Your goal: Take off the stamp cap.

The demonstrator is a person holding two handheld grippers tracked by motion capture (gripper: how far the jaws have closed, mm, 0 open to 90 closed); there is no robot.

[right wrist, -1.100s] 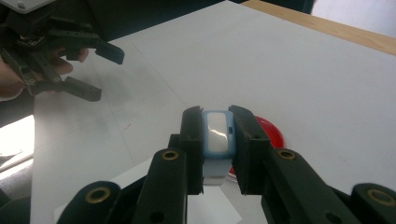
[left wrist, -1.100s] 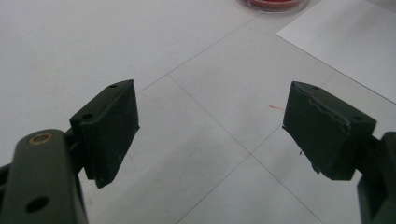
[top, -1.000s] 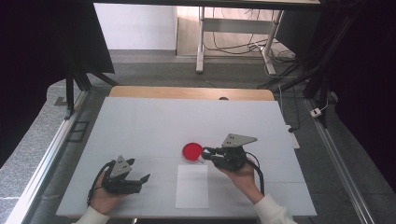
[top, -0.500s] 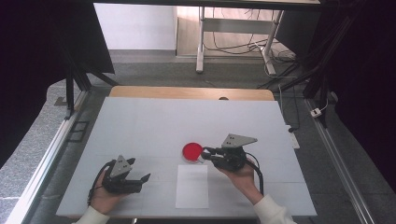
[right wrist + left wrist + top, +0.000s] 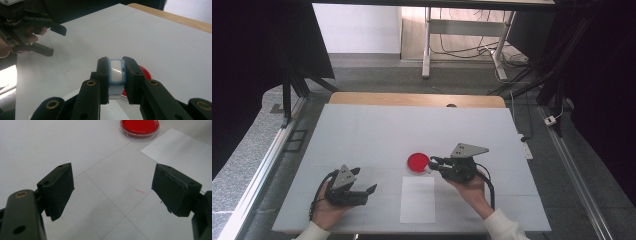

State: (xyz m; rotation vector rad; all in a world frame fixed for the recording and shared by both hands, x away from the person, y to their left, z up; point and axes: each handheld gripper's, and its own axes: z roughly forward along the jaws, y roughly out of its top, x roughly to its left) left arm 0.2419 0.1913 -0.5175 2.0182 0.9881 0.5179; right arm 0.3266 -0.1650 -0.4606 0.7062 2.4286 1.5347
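Cataloguing the items on the white table (image 5: pixel 362 135), as laid out at this moment.

Item 1: small light-blue stamp (image 5: pixel 115 70), with a pale glossy top face and rounded plastic body. It is held by the right gripper (image 5: pixel 115 75) just above and beside the red ink pad (image 5: pixel 418 162), near the middle of the table. It is judged light, rigid and smooth-sided, so slippage under a slack grip is possible. The two flat sides are judged the best place to be gripped, as is done here; the inked underside is best left untouched.

Item 2: red ink pad, a round shallow dish with a clear rim, also seen in the left gripper view (image 5: pixel 139 127). It is judged light and easily pushed across the smooth surface if pressed off-centre.

Item 3: white sheet of paper (image 5: pixel 417 199), lying flat just in front of the ink pad, between the two hands. It is judged thin, limp and liable to shift.

Item 4: right gripper, jaws clenched on the stamp's sides, with the body pinched between both pads.

Item 5: left gripper (image 5: pixel 362 187), held low over the table at the left, well apart from the paper. Its jaws are spread wide and released; nothing is held or touched, and bare table is seen between the pads (image 5: pixel 61 188).
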